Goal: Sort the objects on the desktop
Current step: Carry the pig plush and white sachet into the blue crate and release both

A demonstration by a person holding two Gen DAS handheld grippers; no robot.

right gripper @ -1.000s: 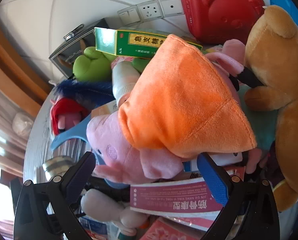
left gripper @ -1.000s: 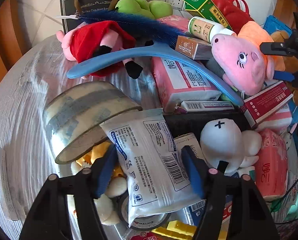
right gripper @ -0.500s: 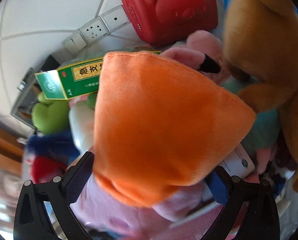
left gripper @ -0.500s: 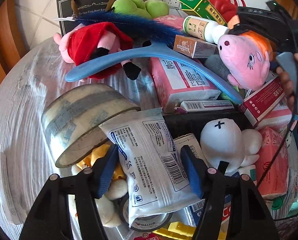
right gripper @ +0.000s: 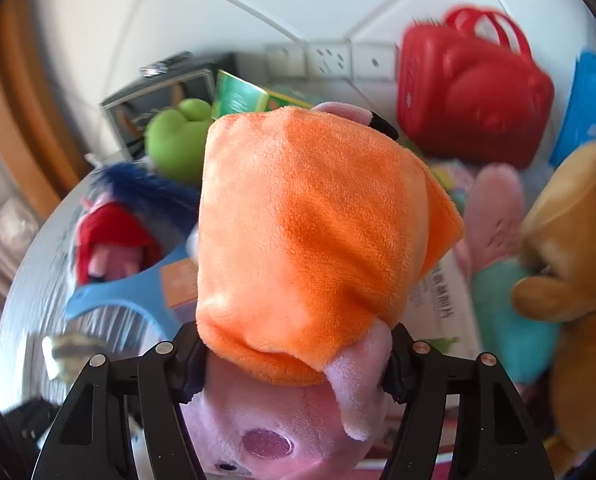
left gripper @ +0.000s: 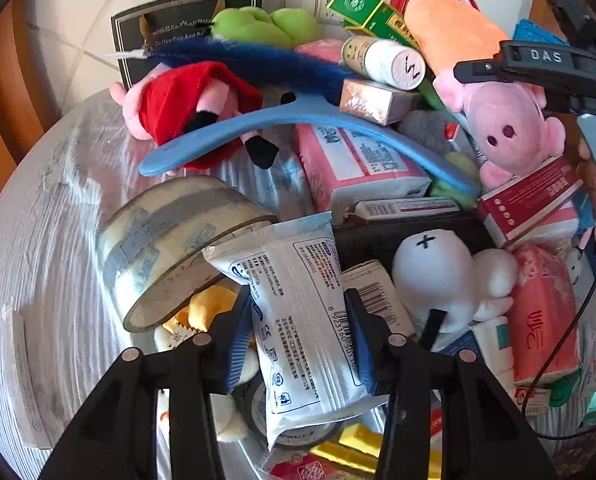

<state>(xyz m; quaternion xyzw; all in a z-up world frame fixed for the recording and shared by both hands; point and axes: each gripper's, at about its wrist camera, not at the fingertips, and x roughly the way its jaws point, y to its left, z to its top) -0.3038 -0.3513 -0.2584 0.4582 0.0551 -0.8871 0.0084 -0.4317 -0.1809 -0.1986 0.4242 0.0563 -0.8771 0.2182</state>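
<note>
My left gripper (left gripper: 299, 338) is shut on a white wet-wipe packet (left gripper: 301, 320) with blue print, which lies on the pile at the front. My right gripper (right gripper: 294, 364) is shut on a pink pig plush in an orange dress (right gripper: 298, 240), its head toward the camera and the dress filling the view. The same plush (left gripper: 493, 120) shows in the left wrist view at the right, with the right gripper's black body (left gripper: 553, 68) over it.
A tape roll (left gripper: 170, 240), blue hanger (left gripper: 298, 120), red-dressed pig plush (left gripper: 186, 100), pink tissue pack (left gripper: 353, 164), white plush (left gripper: 441, 272) and boxes crowd the table. A red case (right gripper: 473, 92), brown bear (right gripper: 573, 260) and wall sockets (right gripper: 329, 60) lie behind.
Both grippers have closed: the left on the wet-wipe packet, the right on the orange-dressed pig plush. The plush has been lifted and turned.
</note>
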